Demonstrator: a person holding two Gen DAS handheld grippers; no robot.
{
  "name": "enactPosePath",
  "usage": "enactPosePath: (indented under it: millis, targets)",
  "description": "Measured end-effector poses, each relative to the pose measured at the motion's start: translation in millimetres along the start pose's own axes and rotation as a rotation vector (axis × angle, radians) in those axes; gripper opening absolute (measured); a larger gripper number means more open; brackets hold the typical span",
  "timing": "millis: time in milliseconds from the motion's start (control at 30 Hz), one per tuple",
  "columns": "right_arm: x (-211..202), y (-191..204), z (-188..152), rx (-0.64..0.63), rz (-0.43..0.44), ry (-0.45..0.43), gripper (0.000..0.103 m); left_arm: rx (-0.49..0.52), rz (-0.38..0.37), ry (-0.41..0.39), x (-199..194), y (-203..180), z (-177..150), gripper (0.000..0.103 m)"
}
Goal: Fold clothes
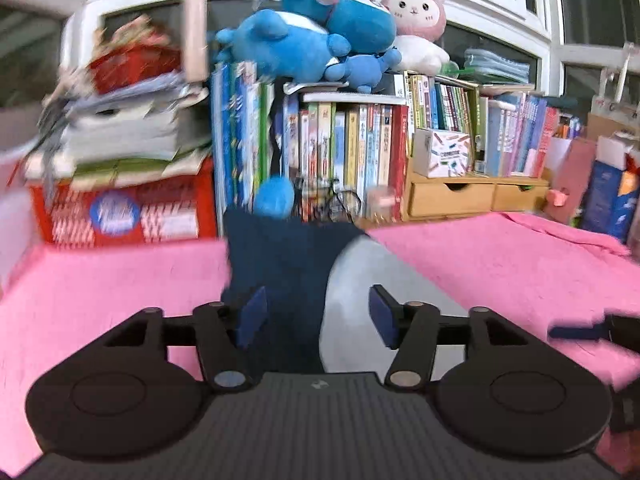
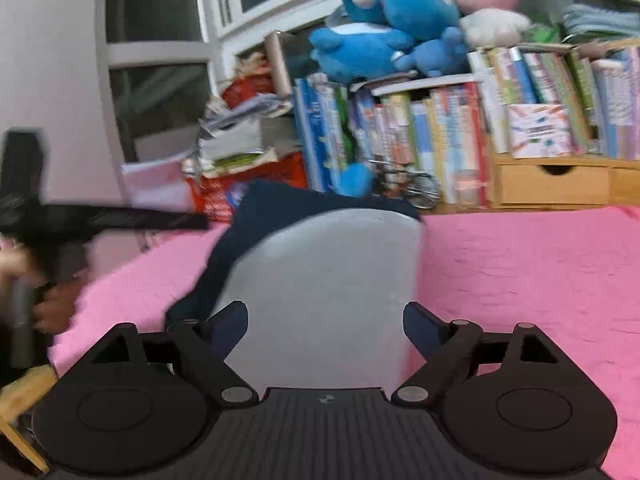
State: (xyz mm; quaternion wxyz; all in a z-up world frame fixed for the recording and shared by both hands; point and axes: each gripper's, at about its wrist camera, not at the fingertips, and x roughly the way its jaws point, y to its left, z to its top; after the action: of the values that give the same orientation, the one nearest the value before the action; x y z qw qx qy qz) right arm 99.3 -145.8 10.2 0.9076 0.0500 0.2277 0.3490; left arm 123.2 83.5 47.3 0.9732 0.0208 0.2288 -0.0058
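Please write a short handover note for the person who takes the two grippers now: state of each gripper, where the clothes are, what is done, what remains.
Left gripper: open, holds nothing, above the garment's near end.
Right gripper: open, holds nothing, over the grey panel.
Garment: one navy and grey piece lying on the pink cover, grey panel on top, far end near the books.
Done: the garment looks partly folded lengthwise, though blur makes this uncertain.
Left: probably grip the near edge and fold it toward the far end, then smooth it.

Left tool [image 2: 24,216] motion-blurred; paper stack [image 1: 120,120] smeared.
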Motion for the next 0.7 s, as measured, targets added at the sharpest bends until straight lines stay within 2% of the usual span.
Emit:
enactPosePath:
  millis: [133, 167, 233, 300, 333, 400, 433, 533, 600, 700]
  targets:
    - [29, 1, -9, 0.017, 0.005, 0.056, 0.089, -0.008, 0.159, 0.115, 79, 13, 16, 0.063]
    - [32, 1, -10, 0.015, 0.004, 0.061, 0.092, -0.031, 0.178, 0.155, 95, 23, 13, 0.067]
    - [35, 2, -9, 0.013, 0.014, 0.071, 0.096, -0.087, 0.212, 0.23, 124, 41, 0, 0.068]
    - [39, 5, -10, 0.001, 0.01, 0.091, 0.099, -0.105, 0.239, 0.241, 138, 54, -17, 0.084]
    - [40, 7, -11, -0.01, 0.002, 0.099, 0.102, -0.156, 0.228, 0.241, 139, 62, -22, 0.091]
    - [44, 11, -12, -0.031, -0.016, 0.115, 0.103, -0.26, 0.194, 0.248, 135, 78, -27, 0.091]
    - [45, 13, -13, -0.041, -0.025, 0.123, 0.103, -0.257, 0.2, 0.256, 131, 79, -27, 0.091]
    - [50, 19, -15, -0.073, -0.051, 0.148, 0.103, -0.182, 0.252, 0.243, 105, 70, -21, 0.085]
    - [54, 23, -16, -0.094, -0.069, 0.164, 0.103, -0.1, 0.25, 0.22, 81, 60, -19, 0.084]
    - [55, 21, -16, -0.083, -0.079, 0.171, 0.103, 0.036, 0.234, 0.237, 45, 49, -45, 0.084]
